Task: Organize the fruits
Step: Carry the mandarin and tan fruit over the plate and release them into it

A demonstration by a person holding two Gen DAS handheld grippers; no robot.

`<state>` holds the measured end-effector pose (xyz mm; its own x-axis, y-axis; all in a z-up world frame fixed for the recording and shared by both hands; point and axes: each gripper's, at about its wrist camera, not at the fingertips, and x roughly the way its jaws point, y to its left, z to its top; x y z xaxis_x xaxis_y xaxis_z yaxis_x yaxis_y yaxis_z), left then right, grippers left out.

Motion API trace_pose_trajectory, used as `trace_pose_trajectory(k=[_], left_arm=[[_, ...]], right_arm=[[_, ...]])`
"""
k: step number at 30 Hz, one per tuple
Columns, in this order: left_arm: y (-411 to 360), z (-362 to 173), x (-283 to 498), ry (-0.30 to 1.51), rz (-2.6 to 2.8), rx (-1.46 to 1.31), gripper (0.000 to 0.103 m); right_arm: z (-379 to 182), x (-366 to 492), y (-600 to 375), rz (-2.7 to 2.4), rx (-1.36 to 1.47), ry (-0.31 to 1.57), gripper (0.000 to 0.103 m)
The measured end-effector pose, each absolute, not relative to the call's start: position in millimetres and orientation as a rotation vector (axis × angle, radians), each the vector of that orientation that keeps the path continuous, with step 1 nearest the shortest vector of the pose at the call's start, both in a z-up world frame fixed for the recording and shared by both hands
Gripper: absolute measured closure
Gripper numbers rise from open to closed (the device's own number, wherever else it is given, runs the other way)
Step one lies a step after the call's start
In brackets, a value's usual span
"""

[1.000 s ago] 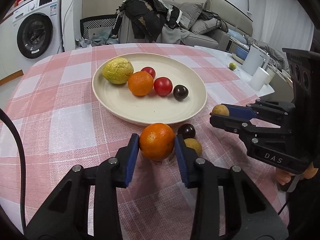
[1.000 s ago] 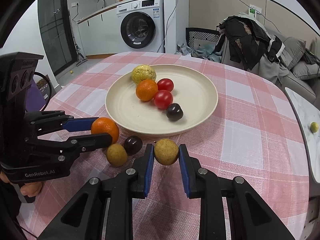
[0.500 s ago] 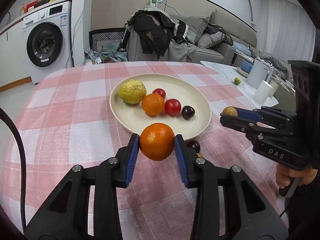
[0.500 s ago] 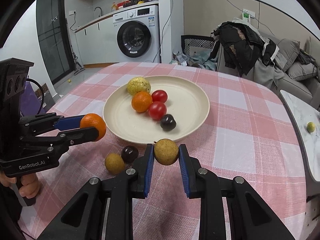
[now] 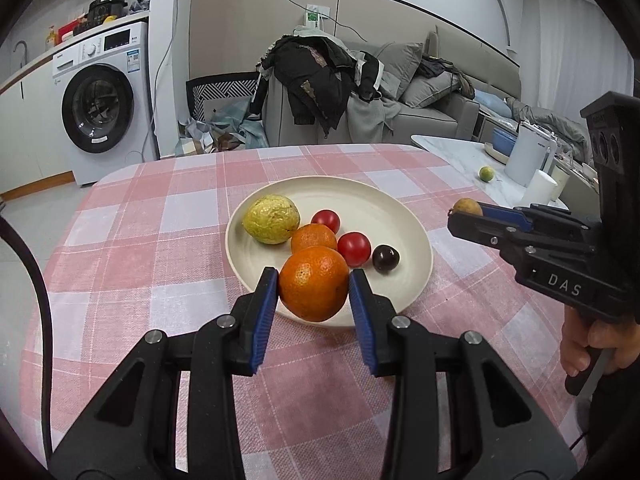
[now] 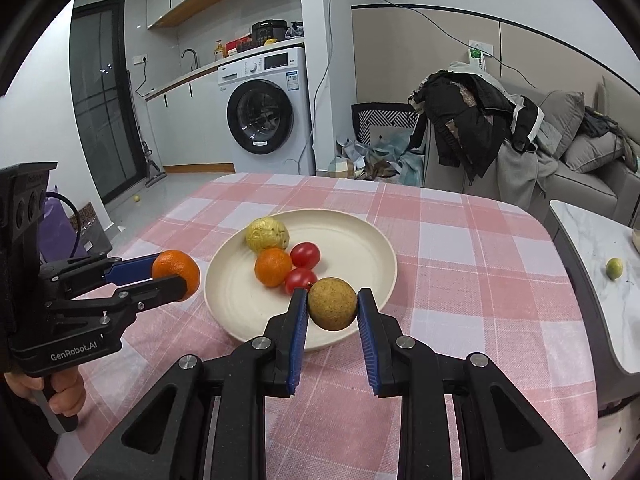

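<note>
My left gripper (image 5: 314, 288) is shut on an orange (image 5: 314, 283) and holds it in the air over the near rim of the cream plate (image 5: 404, 216). My right gripper (image 6: 333, 306) is shut on a small brown round fruit (image 6: 332, 303), raised over the plate's (image 6: 360, 236) near rim. The plate holds a yellow-green fruit (image 5: 272, 219), a second orange (image 5: 313, 237), two red tomatoes (image 5: 353, 249) and a dark plum (image 5: 385, 258). Each gripper shows in the other's view: the left (image 6: 176, 274) at the plate's left, the right (image 5: 466, 212) at its right.
The plate sits on a round table with a pink checked cloth (image 5: 160, 216). A marble side table (image 6: 592, 240) with a small green fruit (image 6: 614, 268) stands to the right. A washing machine (image 6: 266, 108) and a sofa piled with clothes (image 5: 320, 80) are behind.
Both grippers have lifted their fruit off the cloth and risen higher above the table. The loose fruits left on the cloth have dropped out of view behind the grippers.
</note>
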<state>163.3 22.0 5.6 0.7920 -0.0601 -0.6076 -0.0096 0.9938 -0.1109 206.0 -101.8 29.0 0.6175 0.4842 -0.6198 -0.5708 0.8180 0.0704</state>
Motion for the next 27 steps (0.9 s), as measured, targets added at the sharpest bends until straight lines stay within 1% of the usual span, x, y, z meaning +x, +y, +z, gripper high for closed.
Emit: trace_pose_trajectory(k=[13, 20, 27], left_arm=[[23, -14, 198, 0.688, 0.004, -0.099, 0.07], [24, -15, 199, 0.665, 0.009, -0.09, 0.07], [25, -18, 200, 0.684, 0.013, -0.084, 0.07]], right_arm=[[6, 241, -94, 0.588, -0.092, 0.734, 0.077], [-10, 256, -90, 0.573, -0.081, 0.773, 0.077], [-15, 261, -90, 0.558, -0.077, 0.783, 0.077]])
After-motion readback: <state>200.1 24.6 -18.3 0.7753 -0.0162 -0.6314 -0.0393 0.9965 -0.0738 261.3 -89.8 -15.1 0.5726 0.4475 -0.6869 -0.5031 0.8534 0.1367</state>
